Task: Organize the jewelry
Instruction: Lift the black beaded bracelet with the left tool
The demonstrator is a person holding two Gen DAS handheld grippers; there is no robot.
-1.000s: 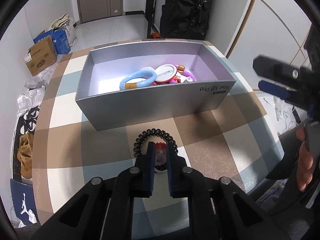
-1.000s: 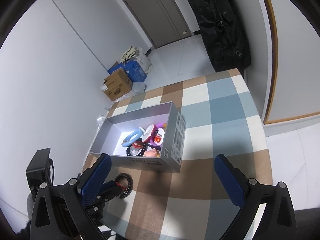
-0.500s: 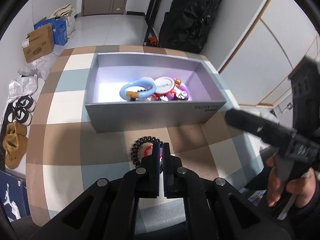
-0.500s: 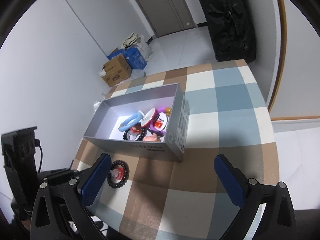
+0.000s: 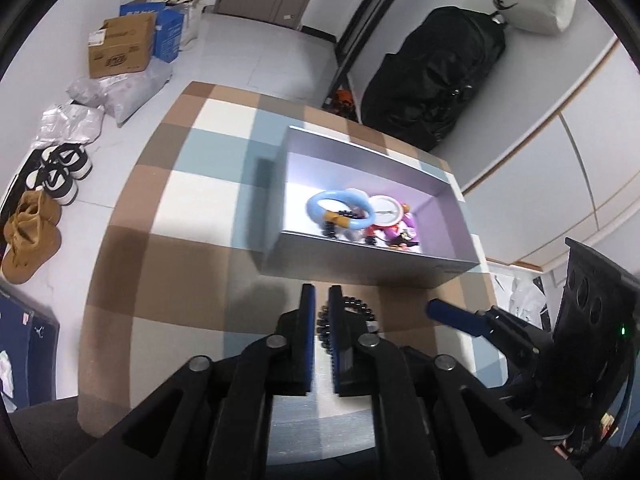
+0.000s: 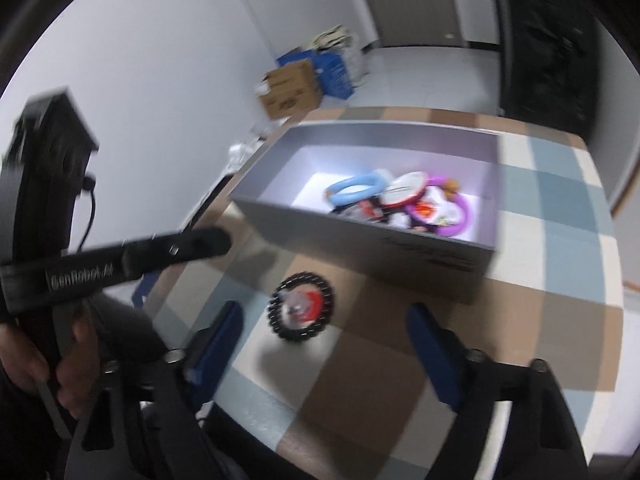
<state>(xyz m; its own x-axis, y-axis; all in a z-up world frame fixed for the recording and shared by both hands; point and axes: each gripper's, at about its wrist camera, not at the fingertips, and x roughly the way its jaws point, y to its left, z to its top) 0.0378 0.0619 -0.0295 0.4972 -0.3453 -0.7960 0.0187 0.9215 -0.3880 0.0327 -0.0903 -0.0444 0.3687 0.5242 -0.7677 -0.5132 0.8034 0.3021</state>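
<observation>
A black bead bracelet with a red centre piece [image 6: 302, 307] lies on the checked tablecloth in front of the grey box [image 6: 360, 236]. In the left wrist view it [image 5: 352, 312] shows just beyond my left gripper [image 5: 321, 300], whose jaws stand almost shut with nothing held between them. My right gripper [image 6: 324, 320] is wide open, just above and around the bracelet. The box [image 5: 360, 268] holds a light blue ring [image 5: 340, 210], a white round piece [image 5: 386, 210] and other coloured jewelry.
The checked tablecloth [image 5: 180, 208] covers a small table with edges close on all sides. Cardboard boxes [image 5: 120, 46], shoes [image 5: 60, 172] and bags lie on the floor at the left. A black backpack [image 5: 436, 72] leans at the back.
My left gripper has lifted back from the bracelet and swung left, leaving it on the cloth. My right gripper has come down and in over the bracelet.
</observation>
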